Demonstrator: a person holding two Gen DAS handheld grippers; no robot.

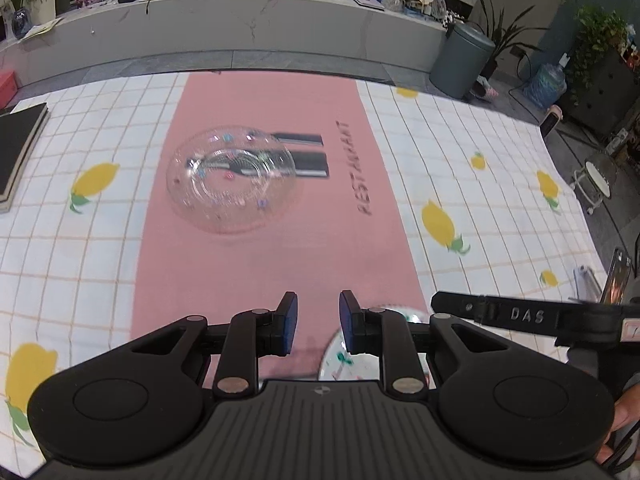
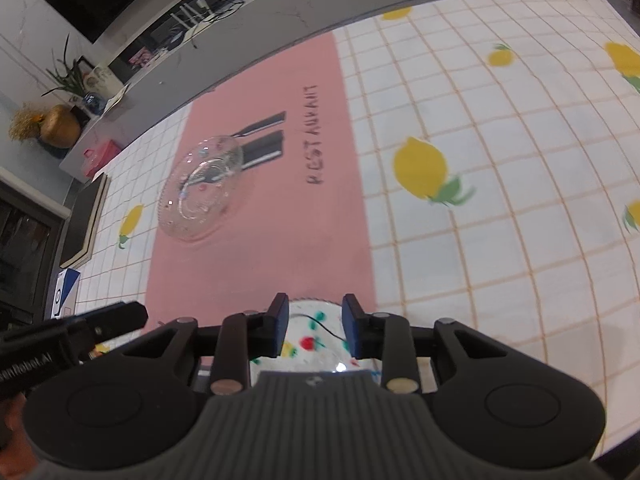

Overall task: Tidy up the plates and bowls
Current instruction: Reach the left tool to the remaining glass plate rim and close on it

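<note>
A clear glass plate (image 1: 232, 180) with small coloured dots lies on the pink mat (image 1: 256, 260); it also shows in the right wrist view (image 2: 200, 192). A white dish with a cherry pattern (image 2: 312, 340) lies at the mat's near edge, right under my right gripper (image 2: 314, 330), whose open jaws stand above it. In the left wrist view the white dish (image 1: 340, 360) peeks out behind the right finger. My left gripper (image 1: 318, 324) is open and empty, above the mat to the left of the white dish.
A white tablecloth with yellow lemons (image 1: 480, 184) covers the table. A dark board (image 1: 16, 152) lies at the left edge. The mat bears a printed "RESTAURANT" label (image 1: 360, 168). A grey bin (image 1: 460, 60) and plants stand beyond the table.
</note>
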